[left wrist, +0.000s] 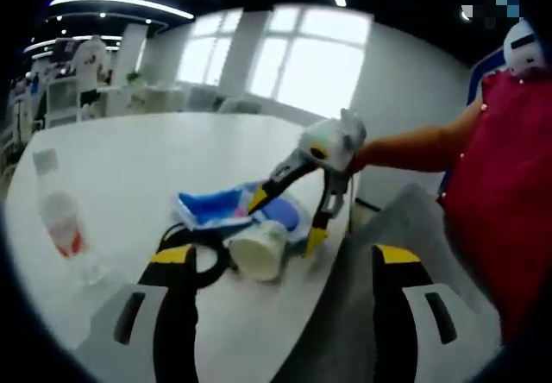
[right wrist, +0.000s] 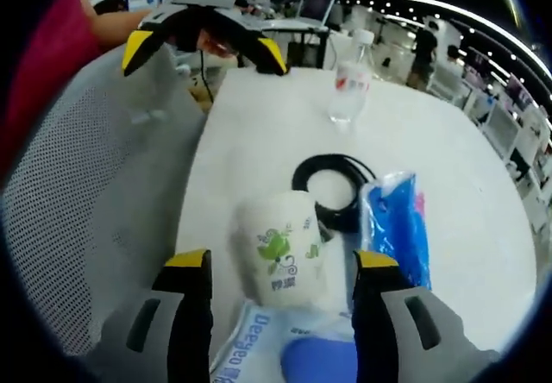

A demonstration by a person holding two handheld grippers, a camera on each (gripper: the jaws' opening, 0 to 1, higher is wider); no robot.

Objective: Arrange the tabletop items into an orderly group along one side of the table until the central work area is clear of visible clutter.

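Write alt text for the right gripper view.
The right gripper brackets a white paper cup lying on a white table, beside a coiled black cable and blue packet; a water bottle stands beyond.

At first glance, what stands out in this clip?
A white paper cup lies on its side between the right tool's open jaws, on the white table. Behind it sit a coiled black cable and a blue packet; a clear water bottle stands farther back.

We see bright window [left wrist: 297, 64] backlight and ceiling strip lights [right wrist: 448, 8] glaring off the white table [left wrist: 172, 154], with motion blur and fisheye-bent edges.
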